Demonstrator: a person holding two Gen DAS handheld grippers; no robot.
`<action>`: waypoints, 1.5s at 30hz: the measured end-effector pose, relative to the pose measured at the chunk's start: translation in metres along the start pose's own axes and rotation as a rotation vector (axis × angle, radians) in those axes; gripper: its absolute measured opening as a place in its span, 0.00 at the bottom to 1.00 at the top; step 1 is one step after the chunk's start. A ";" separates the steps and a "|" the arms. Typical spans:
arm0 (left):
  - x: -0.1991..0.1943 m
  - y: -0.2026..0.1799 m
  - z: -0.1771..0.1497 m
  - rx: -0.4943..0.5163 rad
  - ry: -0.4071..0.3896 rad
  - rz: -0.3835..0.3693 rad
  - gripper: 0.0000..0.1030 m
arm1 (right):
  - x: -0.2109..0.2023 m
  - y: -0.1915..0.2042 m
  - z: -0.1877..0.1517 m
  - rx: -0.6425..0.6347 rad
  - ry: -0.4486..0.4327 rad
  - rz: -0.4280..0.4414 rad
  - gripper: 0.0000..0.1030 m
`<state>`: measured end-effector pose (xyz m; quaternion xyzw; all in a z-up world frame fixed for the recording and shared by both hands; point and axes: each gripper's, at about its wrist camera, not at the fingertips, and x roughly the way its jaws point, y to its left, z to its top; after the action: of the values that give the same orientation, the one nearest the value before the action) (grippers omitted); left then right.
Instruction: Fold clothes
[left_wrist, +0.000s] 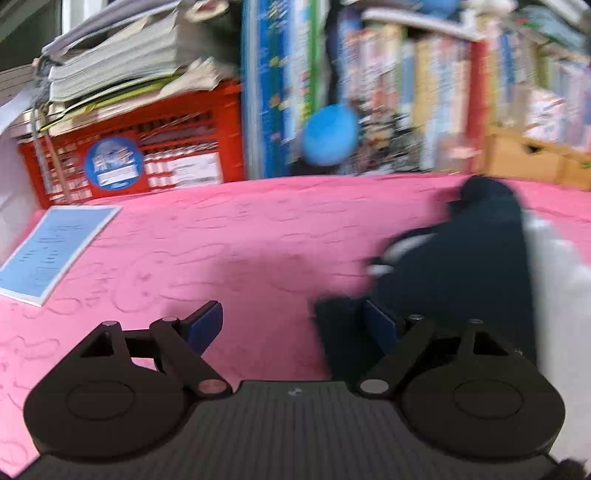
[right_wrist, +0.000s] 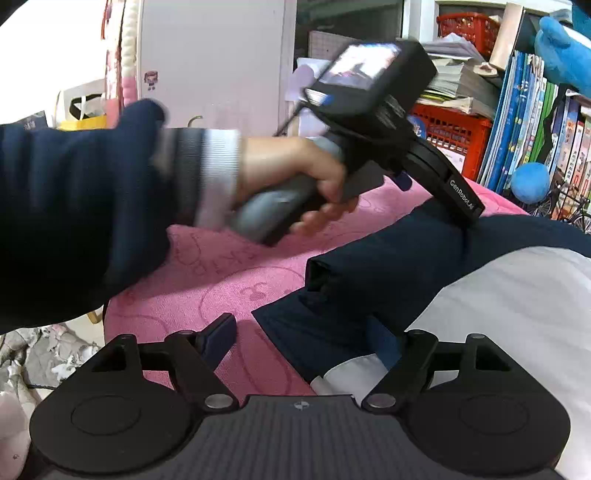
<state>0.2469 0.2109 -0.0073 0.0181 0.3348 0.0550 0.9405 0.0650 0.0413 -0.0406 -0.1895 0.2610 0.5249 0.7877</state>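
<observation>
A navy and white garment (right_wrist: 388, 258) lies on the pink cover (right_wrist: 221, 280), its navy sleeve folded across towards the left. My right gripper (right_wrist: 301, 338) hangs open over the garment's near edge, the right finger above the navy cloth and the left one above bare pink. In the left wrist view the picture is blurred; the garment (left_wrist: 461, 258) is at the right. My left gripper (left_wrist: 291, 325) is open with only pink cover between its fingers, the right one at the cloth's edge. From the right wrist view the left gripper (right_wrist: 472, 218), held by a hand (right_wrist: 295, 166), points down at the far navy part.
A blue sheet of paper (left_wrist: 55, 247) lies at the cover's left. Behind stand a red crate (left_wrist: 147, 155) under stacked papers, a shelf of books (left_wrist: 424, 92) and a blue ball (left_wrist: 328, 136). A navy sleeve (right_wrist: 74, 221) crosses the right wrist view.
</observation>
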 end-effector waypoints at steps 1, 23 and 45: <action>0.008 0.000 0.001 0.006 0.007 0.040 0.82 | -0.003 0.001 -0.002 0.001 0.000 0.002 0.76; -0.159 -0.067 -0.080 0.165 -0.167 -0.139 0.86 | -0.153 -0.087 -0.103 0.482 -0.118 -0.314 0.77; 0.085 -0.057 0.107 -0.488 0.354 -0.665 0.84 | -0.017 -0.256 -0.007 0.384 -0.166 -0.291 0.56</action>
<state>0.3850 0.1646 0.0180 -0.3225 0.4554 -0.1709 0.8120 0.2954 -0.0716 -0.0298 -0.0285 0.2604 0.3606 0.8952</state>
